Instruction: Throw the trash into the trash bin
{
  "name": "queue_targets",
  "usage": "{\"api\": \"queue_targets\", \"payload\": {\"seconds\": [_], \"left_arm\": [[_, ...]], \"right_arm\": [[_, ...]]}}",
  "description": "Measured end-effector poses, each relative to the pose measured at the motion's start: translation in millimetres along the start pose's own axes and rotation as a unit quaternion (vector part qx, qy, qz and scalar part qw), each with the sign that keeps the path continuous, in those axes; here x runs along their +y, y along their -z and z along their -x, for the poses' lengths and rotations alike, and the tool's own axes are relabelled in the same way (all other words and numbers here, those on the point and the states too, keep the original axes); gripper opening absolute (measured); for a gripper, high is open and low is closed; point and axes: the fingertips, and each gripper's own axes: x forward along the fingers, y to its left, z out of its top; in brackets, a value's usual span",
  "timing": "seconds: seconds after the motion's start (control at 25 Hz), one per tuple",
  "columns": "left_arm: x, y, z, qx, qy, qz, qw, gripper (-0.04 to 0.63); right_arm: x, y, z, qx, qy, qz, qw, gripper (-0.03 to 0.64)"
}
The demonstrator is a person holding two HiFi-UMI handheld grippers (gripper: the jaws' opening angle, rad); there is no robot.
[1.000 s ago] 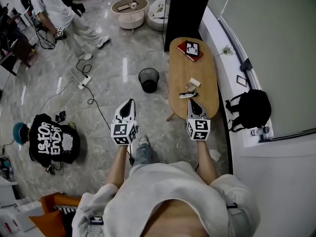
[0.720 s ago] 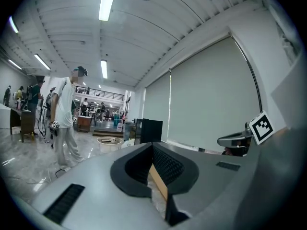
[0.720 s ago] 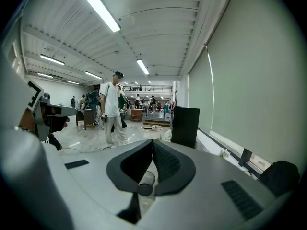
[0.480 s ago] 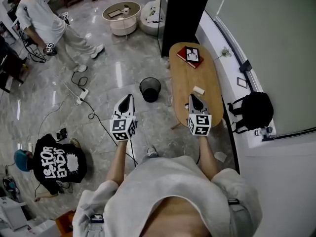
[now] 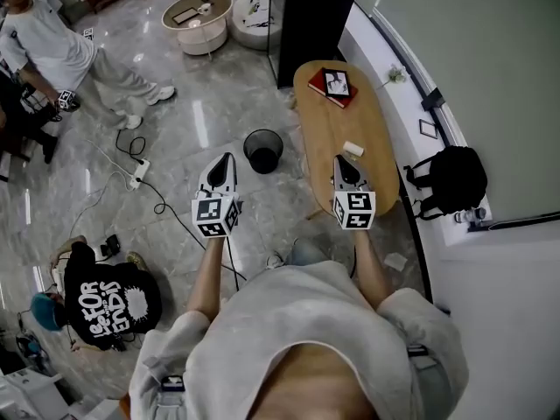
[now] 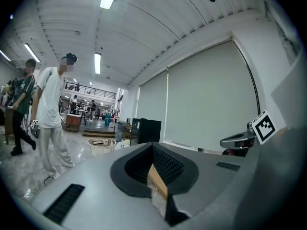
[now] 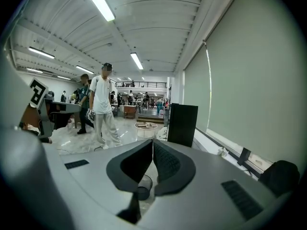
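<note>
Both claws are pressed together. The left claw (image 5: 224, 158) hangs over the floor (image 5: 188, 116) near the trash bin (image 5: 263, 150) — the right claw (image 5: 340, 161) over the table's (image 5: 322, 116) near end.

This is a big open workspace, half lounge, half lab: polished stone floor (image 5: 201, 121), ceiling strip lights (image 7: 98, 1), window blinds (image 6: 206, 99), an oval wooden table (image 5: 328, 138), a power strip (image 5: 137, 172), and a person (image 5: 52, 51) standing by.

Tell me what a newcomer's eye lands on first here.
The two marker-cubed claws held out front stand out first, left claw and right claw, both shut. Ahead between them stands the black trash bin, beside the oval wooden table carrying a red book. A person in a black printed T-shirt sits at lower left.
</note>
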Motion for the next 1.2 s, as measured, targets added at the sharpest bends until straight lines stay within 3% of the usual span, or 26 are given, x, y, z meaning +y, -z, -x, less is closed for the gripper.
{"api": "queue_targets", "payload": {"seconds": [0.24, 0.68, 0.92, 1.2], "left_arm": [[10, 9, -28, 0.011, -0.004, 0.002, 0.9999, 0.018], [58, 0, -97, 0.032, -0.08, 0.0, 0.9963, 0.018], [70, -3, -141, 0.035, -0.109, -0.005, 0.9934, 0.018], [82, -2, -182, 0.042, -0.131, -0.006, 0.9905, 0.018]], "right_arm": [[-1, 2, -39, 0.005, -0.017, -0.005, 1.0, 0.031], [-2, -28, -171, -0.002, -0.104, -0.005, 0.995, 0.031], [-22, -52, -235, -0.014, -0.134, -0.005, 0.991, 0.031], [-22, -52, -288, -0.001, -0.17, -0.011, 0.985, 0.031]]}}
